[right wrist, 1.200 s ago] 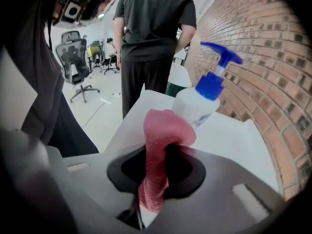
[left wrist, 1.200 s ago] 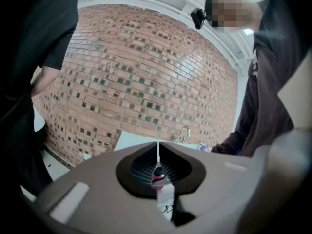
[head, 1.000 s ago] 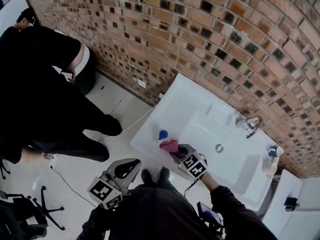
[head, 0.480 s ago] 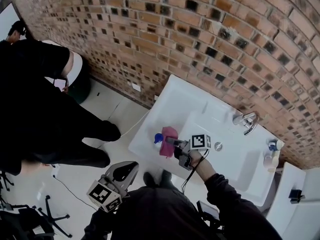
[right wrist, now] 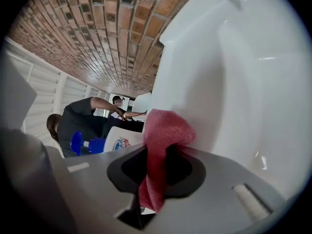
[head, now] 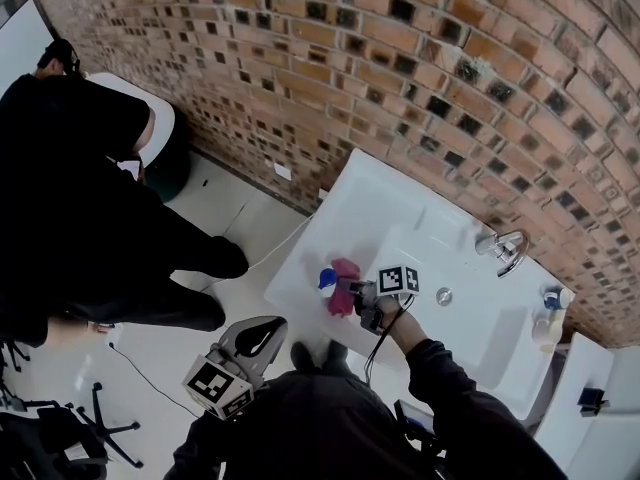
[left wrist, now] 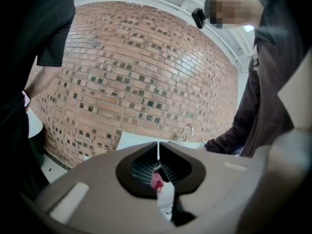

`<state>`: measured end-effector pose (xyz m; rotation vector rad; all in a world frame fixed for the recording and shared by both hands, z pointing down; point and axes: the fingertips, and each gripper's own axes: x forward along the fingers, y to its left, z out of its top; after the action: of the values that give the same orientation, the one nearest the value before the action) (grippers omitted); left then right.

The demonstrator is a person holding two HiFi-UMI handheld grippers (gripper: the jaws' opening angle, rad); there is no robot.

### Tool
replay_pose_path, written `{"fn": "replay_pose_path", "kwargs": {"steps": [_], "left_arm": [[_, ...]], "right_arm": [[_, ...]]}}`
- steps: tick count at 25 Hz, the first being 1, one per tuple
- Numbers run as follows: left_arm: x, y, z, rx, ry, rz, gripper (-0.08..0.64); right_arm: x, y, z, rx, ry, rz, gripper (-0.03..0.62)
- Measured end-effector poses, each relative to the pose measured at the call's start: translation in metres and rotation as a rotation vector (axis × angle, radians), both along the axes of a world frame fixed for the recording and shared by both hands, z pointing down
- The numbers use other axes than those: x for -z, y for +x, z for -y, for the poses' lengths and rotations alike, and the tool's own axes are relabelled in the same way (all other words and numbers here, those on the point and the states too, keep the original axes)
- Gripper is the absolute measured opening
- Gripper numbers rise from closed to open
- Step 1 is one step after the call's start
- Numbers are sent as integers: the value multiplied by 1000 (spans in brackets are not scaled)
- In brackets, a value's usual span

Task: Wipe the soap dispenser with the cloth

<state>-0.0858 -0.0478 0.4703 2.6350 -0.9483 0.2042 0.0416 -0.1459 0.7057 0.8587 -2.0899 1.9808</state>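
Observation:
The soap dispenser (head: 325,281), a white bottle with a blue pump, stands on the white sink's (head: 390,208) near left corner. My right gripper (head: 352,290) is shut on a pink cloth (head: 345,273) and holds it just right of the dispenser, touching or nearly touching it. In the right gripper view the cloth (right wrist: 163,140) bulges out of the jaws, and the dispenser (right wrist: 119,143) lies close at the left. My left gripper (head: 262,333) is shut and holds nothing, below the sink's front edge. In the left gripper view its jaws (left wrist: 158,155) meet in a thin line.
A chrome faucet (head: 505,248) and a drain (head: 444,295) lie to the right in the basin. A second bottle (head: 550,313) stands at the sink's right end. A brick wall (head: 400,68) backs the sink. A person in black (head: 80,198) stands at the left.
My right gripper has rolled so its marker cube faces up, and it has carried the cloth leftward and down against the dispenser's side. The left gripper has stayed where it was.

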Motion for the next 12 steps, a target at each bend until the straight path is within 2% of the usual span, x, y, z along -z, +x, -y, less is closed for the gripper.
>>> {"fn": "replay_pose_path", "kwargs": {"steps": [4, 7, 10, 12], "left_arm": [[3, 20, 9, -41, 27, 74, 16], [-5, 42, 19, -139, 120, 223, 48], [-26, 65, 31, -239, 205, 406, 71], [-49, 76, 38, -293, 217, 516, 87]], "right_arm": [[-15, -1, -2, 39, 10, -66, 67], [-5, -1, -2, 48, 44, -68, 67], [24, 3, 0, 139, 181, -110, 67], [44, 6, 4, 291, 344, -210, 67]]}}
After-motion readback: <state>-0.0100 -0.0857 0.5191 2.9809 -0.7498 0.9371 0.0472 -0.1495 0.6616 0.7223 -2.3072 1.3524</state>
